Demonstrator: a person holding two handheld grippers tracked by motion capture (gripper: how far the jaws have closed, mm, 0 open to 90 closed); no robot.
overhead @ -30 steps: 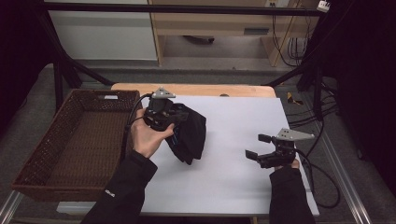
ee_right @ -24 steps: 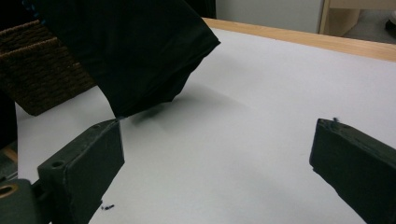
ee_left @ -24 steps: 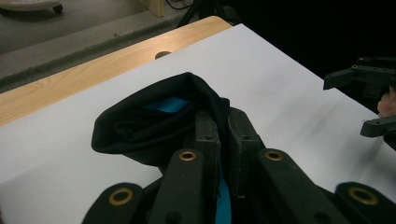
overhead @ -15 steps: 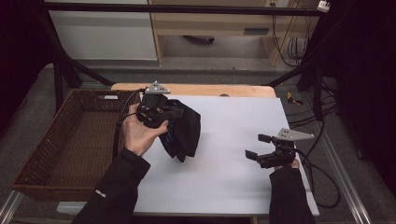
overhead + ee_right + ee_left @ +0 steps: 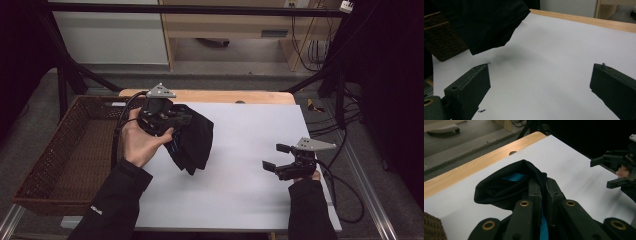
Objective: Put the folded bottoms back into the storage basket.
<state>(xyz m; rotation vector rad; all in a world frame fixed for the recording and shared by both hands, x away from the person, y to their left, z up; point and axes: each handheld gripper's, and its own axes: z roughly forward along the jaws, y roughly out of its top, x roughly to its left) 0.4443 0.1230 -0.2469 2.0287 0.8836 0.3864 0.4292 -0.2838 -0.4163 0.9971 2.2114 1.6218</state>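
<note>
Cloth bunched, folds hiding its shape, hanging lengthwise near table's left edge, pinched by left gripper; right gripper spread.

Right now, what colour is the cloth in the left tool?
Black cloth with bright blue inside, clearest in the left gripper view.

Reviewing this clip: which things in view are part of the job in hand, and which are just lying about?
In the job:
- black cloth, pinched and lifted by the left gripper
- wicker basket, probably where it goes
- right gripper, open, idle over the white table

Lying about:
- cables right of the table
- wooden shelf behind
</note>
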